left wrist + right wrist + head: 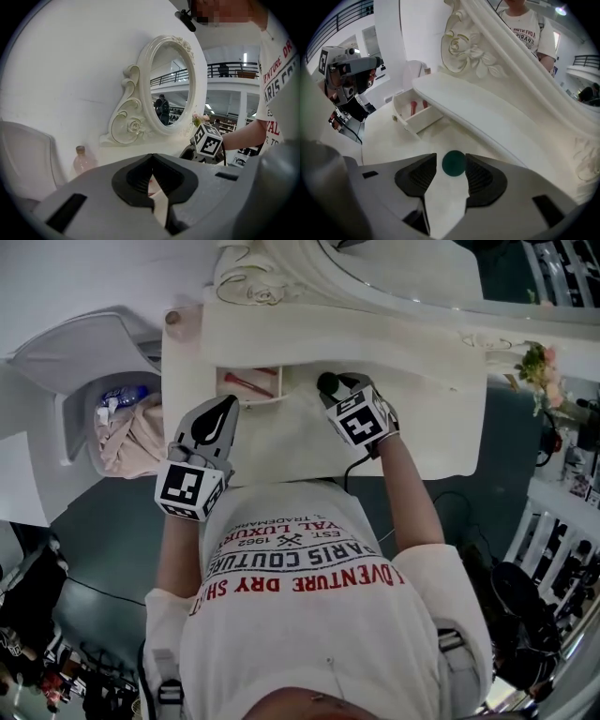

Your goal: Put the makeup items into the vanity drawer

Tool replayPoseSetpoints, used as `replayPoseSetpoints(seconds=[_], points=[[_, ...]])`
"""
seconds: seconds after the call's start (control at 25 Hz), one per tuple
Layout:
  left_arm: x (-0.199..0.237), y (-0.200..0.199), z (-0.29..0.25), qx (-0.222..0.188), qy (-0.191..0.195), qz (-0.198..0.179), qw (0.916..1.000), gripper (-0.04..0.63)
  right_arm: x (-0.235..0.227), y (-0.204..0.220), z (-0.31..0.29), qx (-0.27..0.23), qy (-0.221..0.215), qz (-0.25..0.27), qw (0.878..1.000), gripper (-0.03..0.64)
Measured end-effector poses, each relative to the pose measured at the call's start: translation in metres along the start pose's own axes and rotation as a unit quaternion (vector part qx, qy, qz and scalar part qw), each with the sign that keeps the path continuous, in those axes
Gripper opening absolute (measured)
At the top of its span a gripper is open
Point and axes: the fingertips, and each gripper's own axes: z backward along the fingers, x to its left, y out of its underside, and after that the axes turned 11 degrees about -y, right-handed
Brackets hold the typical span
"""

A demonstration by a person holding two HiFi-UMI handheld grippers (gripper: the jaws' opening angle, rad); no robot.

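Item, dark green round thing (453, 164), sits on the vanity top (389, 145), apart from the open drawer (417, 119), which holds red sticks (251, 381). Looks small, probably light and rigid. Its curved smooth side could slip, so I'd pinch it across the widest part, pads square on opposite sides. My right gripper (451, 157) points down over it with jaws wide apart; the item is between the tips and the pads are not pressing it. My left gripper (151, 157) has its jaw tips together, nothing held, off to the drawer side.
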Motion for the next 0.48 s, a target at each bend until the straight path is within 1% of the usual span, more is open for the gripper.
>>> replayPoseSetpoints(seconds=[0.24, 0.36, 0.48], points=[[-0.021, 0.009, -0.019, 0.022, -0.005, 0.004, 0.9997, 0.008, -0.014, 0.022, -0.024, 0.010, -0.025, -0.009, 1.000, 0.207], [-0.025, 0.013, -0.026, 0.024, -0.017, 0.012, 0.9995, 0.008, -0.019, 0.026, -0.038, 0.019, -0.030, 0.000, 0.999, 0.210], [-0.030, 0.014, -0.029, 0.020, -0.026, 0.023, 0.9992, 0.008, -0.020, 0.028, -0.045, 0.023, -0.044, 0.001, 0.999, 0.206]])
